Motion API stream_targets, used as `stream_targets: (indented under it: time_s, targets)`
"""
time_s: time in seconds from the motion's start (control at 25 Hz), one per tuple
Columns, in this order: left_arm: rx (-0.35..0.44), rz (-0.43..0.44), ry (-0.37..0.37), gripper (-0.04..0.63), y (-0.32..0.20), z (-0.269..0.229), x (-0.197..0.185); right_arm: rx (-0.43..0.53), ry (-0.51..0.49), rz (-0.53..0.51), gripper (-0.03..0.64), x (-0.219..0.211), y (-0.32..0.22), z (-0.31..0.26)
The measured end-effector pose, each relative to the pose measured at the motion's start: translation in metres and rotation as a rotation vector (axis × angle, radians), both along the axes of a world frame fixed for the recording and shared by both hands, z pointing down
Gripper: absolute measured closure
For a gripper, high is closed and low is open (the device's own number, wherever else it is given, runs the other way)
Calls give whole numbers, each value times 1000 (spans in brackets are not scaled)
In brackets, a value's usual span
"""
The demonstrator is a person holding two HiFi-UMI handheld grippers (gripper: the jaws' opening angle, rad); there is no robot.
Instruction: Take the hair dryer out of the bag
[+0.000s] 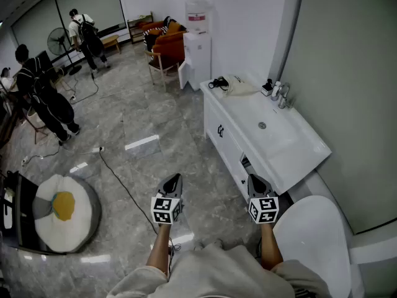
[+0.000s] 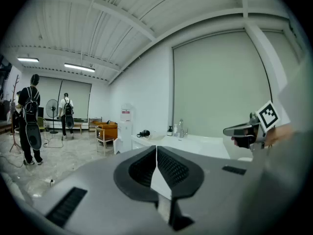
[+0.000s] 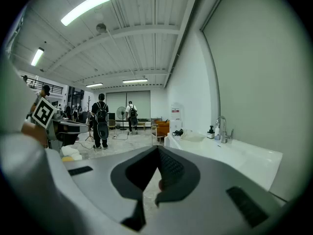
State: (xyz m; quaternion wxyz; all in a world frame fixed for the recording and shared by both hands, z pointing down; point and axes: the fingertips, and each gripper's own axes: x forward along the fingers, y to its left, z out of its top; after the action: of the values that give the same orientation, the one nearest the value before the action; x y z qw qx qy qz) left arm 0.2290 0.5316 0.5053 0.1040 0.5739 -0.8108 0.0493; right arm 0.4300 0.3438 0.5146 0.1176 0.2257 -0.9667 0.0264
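While a person (image 1: 42,97) in dark clothes is standing far off on the grey floor (image 1: 136,123) at the left and an egg-shaped cushion (image 1: 62,213) is lying nearer, the left gripper (image 1: 176,177) is hovering over the floor with its jaws pressing together on nothing. Beyond it, at the far end of the white vanity counter (image 1: 298,143), the black hair dryer (image 1: 218,82) is lying right against the left side of the pale bag (image 1: 239,86); whether any of it is sitting inside is not showing from here. Further right, the right gripper (image 1: 254,177) is hanging beside the counter's front, its jaws also meeting and holding nothing, well apart from bag and dryer. A faucet (image 1: 283,95) is standing at the counter's back edge
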Motion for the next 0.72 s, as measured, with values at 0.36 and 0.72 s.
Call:
stream_targets:
  time_s: [0.36,0.72]
  targets:
    - [-2,-1,4,583,-4,3,5,-4,14,-10,617,4,-1,4]
    - [6,38,29,498,-15,4,21,-17,-23,-94,442,1,3,2]
